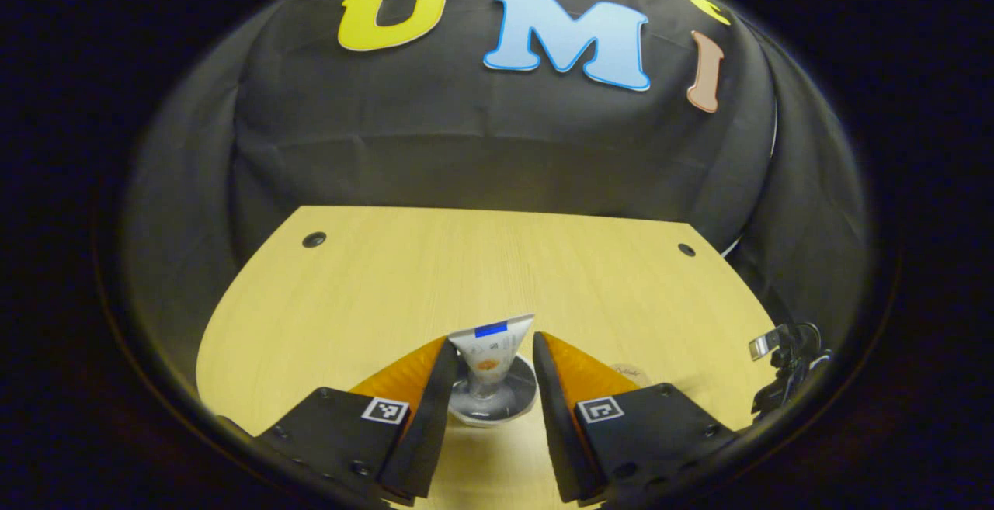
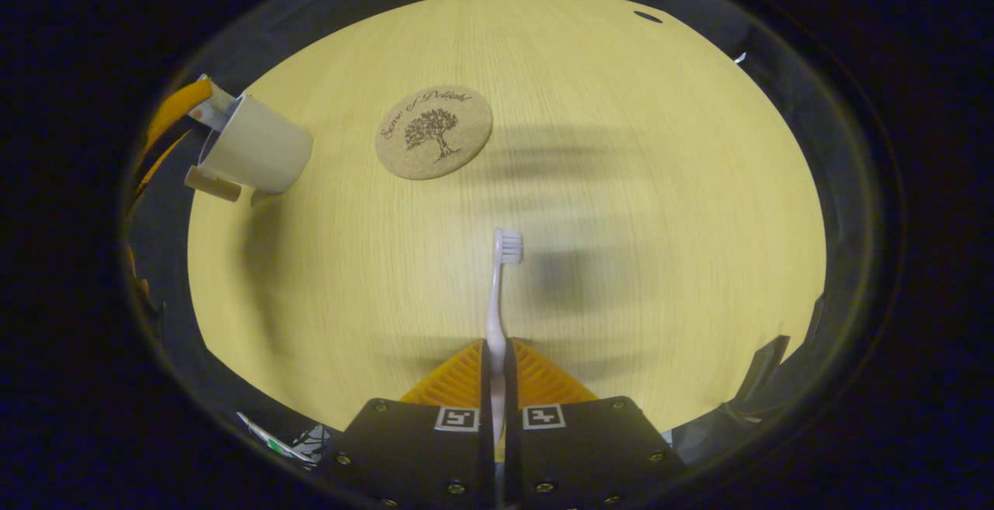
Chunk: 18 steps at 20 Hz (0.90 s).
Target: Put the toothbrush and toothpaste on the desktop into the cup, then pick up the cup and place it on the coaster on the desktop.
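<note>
In the left gripper view a white toothpaste tube stands cap-down in the white cup, its flat crimped end up. My left gripper is open above the cup, with one orange finger at each edge of the tube. In the right gripper view my right gripper is shut on the handle of a white toothbrush, held above the table with its bristle head pointing forward. The cup is at the far left with the tube sticking out of it. The round cork coaster lies flat just to its right.
The light wooden table has two dark cable holes near its back corners. The coaster's edge peeks out behind my left gripper's right finger. A dark device with cables sits at the table's right edge.
</note>
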Available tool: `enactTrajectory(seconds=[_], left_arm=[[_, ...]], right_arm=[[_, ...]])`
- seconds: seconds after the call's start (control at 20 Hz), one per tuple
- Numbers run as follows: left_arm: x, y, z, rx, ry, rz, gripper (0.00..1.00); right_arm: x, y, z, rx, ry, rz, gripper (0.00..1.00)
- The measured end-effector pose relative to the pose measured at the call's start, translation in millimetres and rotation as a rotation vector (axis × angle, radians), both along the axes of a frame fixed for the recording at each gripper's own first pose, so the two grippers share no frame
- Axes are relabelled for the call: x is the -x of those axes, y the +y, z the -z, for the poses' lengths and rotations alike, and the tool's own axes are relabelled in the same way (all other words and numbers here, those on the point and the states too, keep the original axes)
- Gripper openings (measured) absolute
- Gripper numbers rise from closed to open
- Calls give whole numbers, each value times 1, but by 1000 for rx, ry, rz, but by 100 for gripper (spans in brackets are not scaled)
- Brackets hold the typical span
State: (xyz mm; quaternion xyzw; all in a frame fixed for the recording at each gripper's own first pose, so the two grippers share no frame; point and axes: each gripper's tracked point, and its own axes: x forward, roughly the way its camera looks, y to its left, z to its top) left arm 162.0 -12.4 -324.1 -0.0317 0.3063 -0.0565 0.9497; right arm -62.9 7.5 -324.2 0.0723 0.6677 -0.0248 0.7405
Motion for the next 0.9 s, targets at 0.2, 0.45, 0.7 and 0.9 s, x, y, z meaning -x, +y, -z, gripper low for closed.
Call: enactTrajectory(seconds=[0.2,0.45,0.7,0.9], left_arm=[[26,3,-23,9,-25,10,60],[71,43,-47,20,-45,-42,60],[105,86,-50,69,-17,-147,60],[125,118,-52,69,-15,-209,68]], right_arm=[[2,1,0,-22,4,12,6],[-12,5,-16,-71,-11,47,6],[-67,25,-59,-126,-137,63,6],[-127,55,-104,-174,-267,77,6]])
